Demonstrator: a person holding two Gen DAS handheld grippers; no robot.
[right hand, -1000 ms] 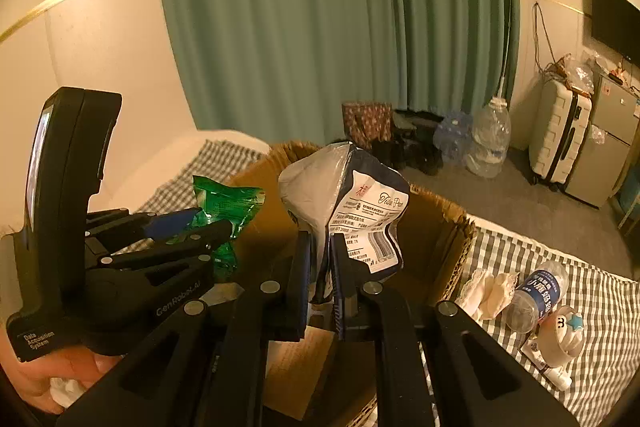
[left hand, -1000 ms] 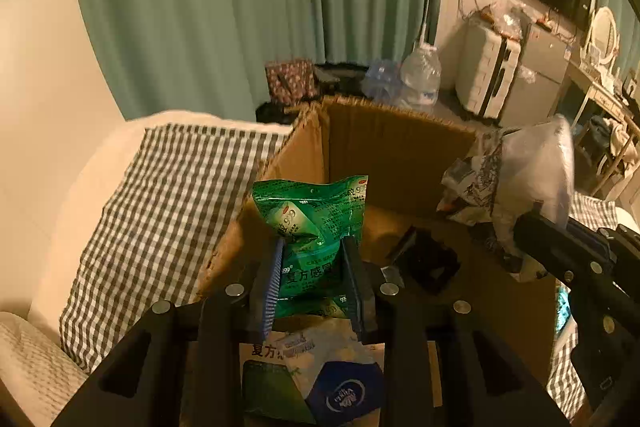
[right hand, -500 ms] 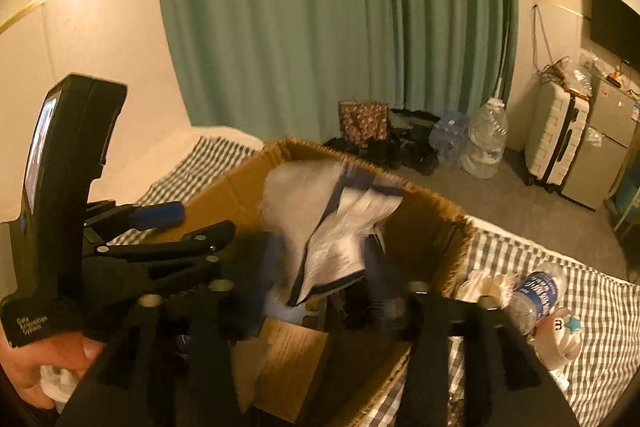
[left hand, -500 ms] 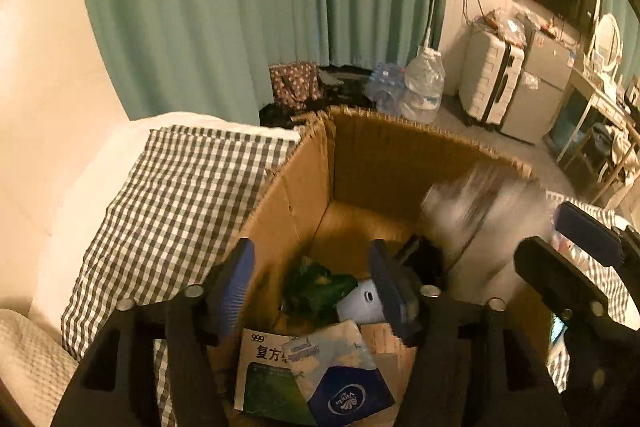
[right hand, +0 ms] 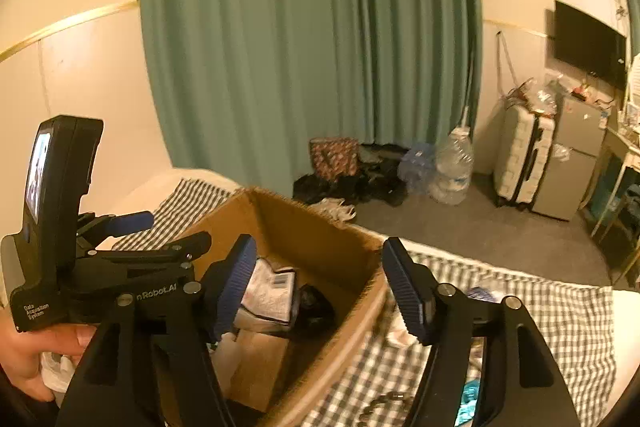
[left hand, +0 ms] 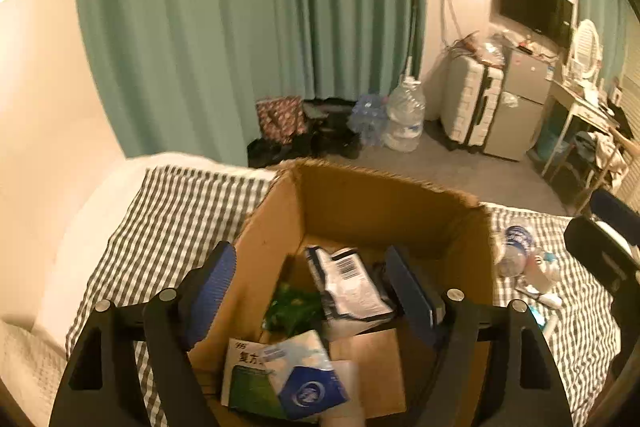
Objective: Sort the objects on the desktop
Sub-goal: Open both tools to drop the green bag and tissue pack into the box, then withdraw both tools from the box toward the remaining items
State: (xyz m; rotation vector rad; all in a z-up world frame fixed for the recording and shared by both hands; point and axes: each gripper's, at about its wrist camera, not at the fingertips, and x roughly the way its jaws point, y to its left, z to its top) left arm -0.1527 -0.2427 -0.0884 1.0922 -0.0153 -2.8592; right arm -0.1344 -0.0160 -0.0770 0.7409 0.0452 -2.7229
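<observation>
With both pairs of blue-padded fingers standing wide apart and nothing between them, the left gripper and the right gripper hang above the cardboard box; the jaws of each have just been opening, and no pad touches any object. Below the left gripper, the white packet lies on the box's contents, barcode side up. Its long axis appears to run from the box's far wall toward the camera, with the barcode end farther away and the packet tilted rather than flat. Just beside it, lower in the box, lies the green sachet, crumpled, so its axis cannot be told. Nearer the camera sit a green-and-white medicine carton and a blue-and-white packet. Outside the box, on the checked cloth, a small water bottle and other small items remain unsorted.

Risks, as judged: the white packet rests loosely on a heap and may slide or bury smaller items. The right gripper hangs over the box's near rim, so a low sideways sweep toward the cloth could catch the wall and shift or tip the box. The two grippers are close, so crossing paths could make them collide.
</observation>
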